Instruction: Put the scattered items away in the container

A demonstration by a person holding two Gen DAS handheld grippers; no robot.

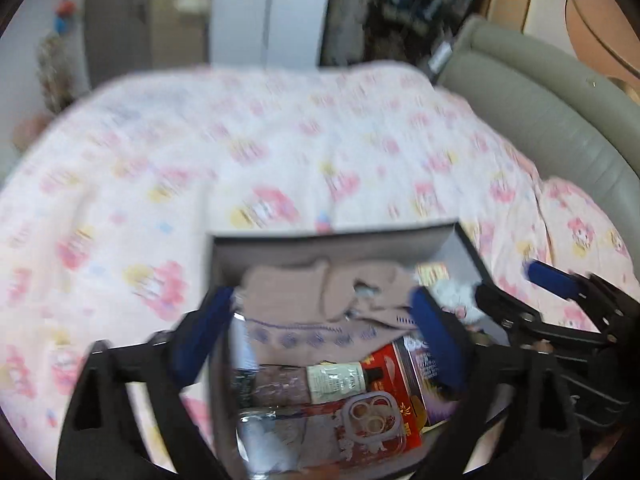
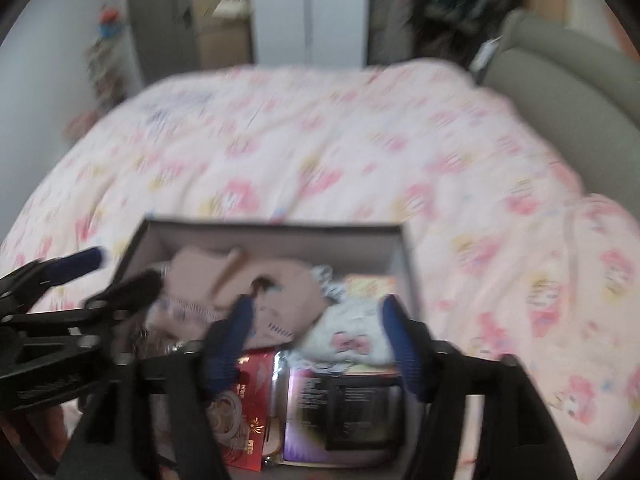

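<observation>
Box: grey cardboard box (image 1: 332,246) on quilted floral bedspread (image 1: 200,168), at 6 o'clock | Inside: soft beige knit cloth (image 1: 304,292), glossy red packet (image 1: 396,364) | Left gripper (image 1: 320,336): spread, empty | Right gripper (image 2: 320,344): spread, empty

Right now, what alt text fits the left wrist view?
Open left tongs hover over a grey box on a pink-patterned bedspread. Inside lie a beige sock, a small bottle and red packets; the right tongs show at right.

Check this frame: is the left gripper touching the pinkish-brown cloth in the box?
Cannot tell. In the left wrist view the left gripper is open over the pinkish-brown cloth in the box; blur hides any gap.
</observation>
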